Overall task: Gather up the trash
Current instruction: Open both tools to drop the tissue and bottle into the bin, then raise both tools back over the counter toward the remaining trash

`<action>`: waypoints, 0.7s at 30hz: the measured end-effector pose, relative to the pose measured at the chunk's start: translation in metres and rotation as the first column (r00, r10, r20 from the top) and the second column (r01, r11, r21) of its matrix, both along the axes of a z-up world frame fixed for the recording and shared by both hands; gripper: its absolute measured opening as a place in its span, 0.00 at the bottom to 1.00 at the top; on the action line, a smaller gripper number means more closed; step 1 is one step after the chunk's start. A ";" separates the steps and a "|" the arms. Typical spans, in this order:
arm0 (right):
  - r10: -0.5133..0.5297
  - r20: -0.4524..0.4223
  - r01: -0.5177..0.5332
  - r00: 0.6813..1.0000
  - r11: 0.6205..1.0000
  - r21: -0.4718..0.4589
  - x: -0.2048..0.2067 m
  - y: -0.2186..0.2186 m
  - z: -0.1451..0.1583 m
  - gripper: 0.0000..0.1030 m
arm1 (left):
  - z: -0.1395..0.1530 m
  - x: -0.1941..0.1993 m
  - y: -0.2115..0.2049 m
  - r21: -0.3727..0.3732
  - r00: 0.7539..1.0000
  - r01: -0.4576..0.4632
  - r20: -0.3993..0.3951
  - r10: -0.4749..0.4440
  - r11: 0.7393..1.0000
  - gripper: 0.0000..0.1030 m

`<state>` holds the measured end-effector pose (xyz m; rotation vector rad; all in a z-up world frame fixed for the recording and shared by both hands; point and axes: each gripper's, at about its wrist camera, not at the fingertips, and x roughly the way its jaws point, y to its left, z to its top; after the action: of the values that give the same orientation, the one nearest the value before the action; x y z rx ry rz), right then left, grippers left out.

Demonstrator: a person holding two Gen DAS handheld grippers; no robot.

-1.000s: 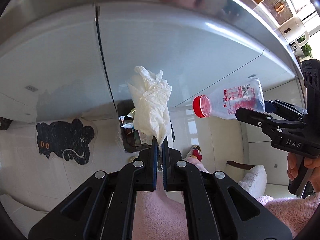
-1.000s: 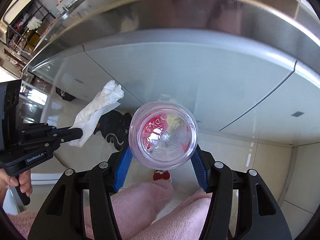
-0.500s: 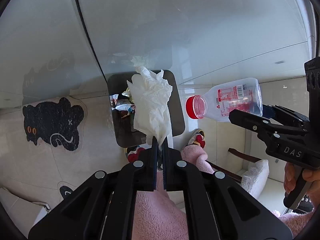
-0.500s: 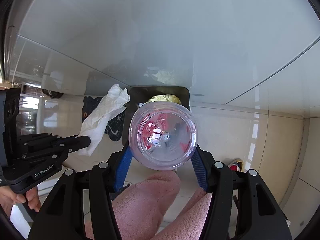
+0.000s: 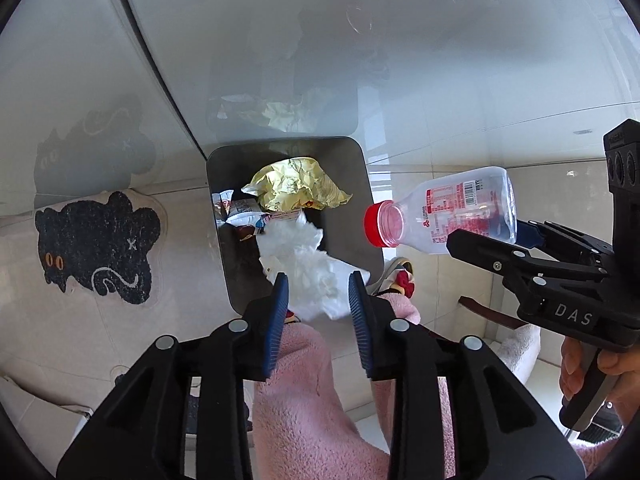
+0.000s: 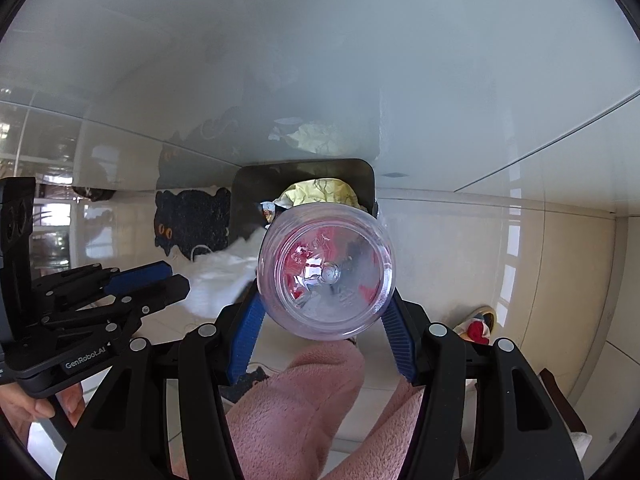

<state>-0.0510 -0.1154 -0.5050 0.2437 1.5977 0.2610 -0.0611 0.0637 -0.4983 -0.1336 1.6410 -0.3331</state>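
your left gripper hangs with jaws apart, the white tissue loose between them over the bin, so that piece looks nearly done; your right gripper clamps the plastic bottle, which i judge goes in next.

Two handheld grippers are in view: the left gripper, jaws apart, above the trash bin, and the right gripper to the bin's right, clamped on the single clear plastic bottle, which carries one red cap. There is one trash bin. Over its opening is one crumpled white tissue; inside it lie one crumpled yellow wrapper and a few small packets whose number cannot be told. Left of the bin lies one black cat-shaped mat. Right of the bin one slipper with a red bow shows.
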 end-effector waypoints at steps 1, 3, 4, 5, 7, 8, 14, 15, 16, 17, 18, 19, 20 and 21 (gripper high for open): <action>0.000 -0.005 0.000 1.000 1.000 0.001 0.001 0.001 -0.002 0.56 | 0.002 0.000 0.002 0.004 1.000 -0.001 0.002 0.001 1.000 0.34; -0.004 -0.015 0.004 1.000 1.000 0.010 0.001 0.002 -0.004 0.56 | 0.002 0.001 0.007 0.004 1.000 -0.011 0.003 0.011 1.000 0.38; -0.005 -0.021 0.006 1.000 1.000 0.014 0.001 0.004 -0.004 0.56 | 0.004 0.000 0.010 0.005 1.000 -0.015 0.003 0.015 1.000 0.40; -0.003 -0.026 0.004 1.000 1.000 0.017 0.001 0.007 -0.006 0.56 | 0.004 0.000 0.014 0.007 1.000 -0.020 0.004 0.020 1.000 0.41; 0.004 -0.033 -0.004 0.999 1.000 0.016 0.001 0.013 -0.012 0.57 | 0.005 -0.002 0.020 0.013 1.000 -0.029 0.007 0.029 0.999 0.42; 0.007 -0.039 -0.006 0.999 1.000 0.015 0.001 0.015 -0.014 0.57 | 0.006 -0.002 0.024 0.015 0.999 -0.036 0.006 0.036 0.999 0.43; 0.023 -0.068 -0.021 0.997 0.999 0.039 0.002 0.026 -0.018 0.63 | 0.014 -0.003 0.035 0.020 0.998 -0.061 0.015 0.060 0.998 0.44; 0.021 -0.068 -0.019 0.997 0.999 0.037 0.002 0.026 -0.016 0.66 | 0.016 -0.003 0.035 0.023 0.998 -0.061 0.018 0.061 0.998 0.45; 0.017 -0.067 -0.015 0.998 0.999 0.036 0.001 0.025 -0.014 0.68 | 0.018 -0.003 0.035 0.025 0.998 -0.062 0.022 0.061 0.998 0.46; 0.016 -0.063 -0.014 0.998 0.999 0.033 0.001 0.023 -0.011 0.69 | 0.020 -0.004 0.036 0.027 0.998 -0.064 0.025 0.063 0.998 0.48; 0.016 -0.057 -0.015 0.998 1.000 0.024 0.001 0.022 -0.008 0.71 | 0.023 -0.004 0.037 0.027 0.997 -0.067 0.027 0.066 0.997 0.49; 0.019 -0.047 -0.018 0.999 1.000 0.016 -0.001 0.020 -0.002 0.74 | 0.027 -0.005 0.037 0.026 0.997 -0.069 0.031 0.068 0.997 0.52; 0.024 -0.035 -0.023 0.999 1.000 0.009 -0.002 0.017 0.004 0.76 | 0.032 -0.006 0.038 0.022 0.997 -0.071 0.036 0.070 0.997 0.55; 0.027 -0.022 -0.027 0.999 1.000 0.001 -0.004 0.013 0.013 0.83 | 0.038 -0.007 0.038 0.021 0.996 -0.071 0.045 0.070 0.997 0.57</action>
<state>-0.0548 -0.1024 -0.4923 0.2260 1.6233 0.2810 -0.0681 0.1015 -0.4608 -0.1661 1.5913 -0.2618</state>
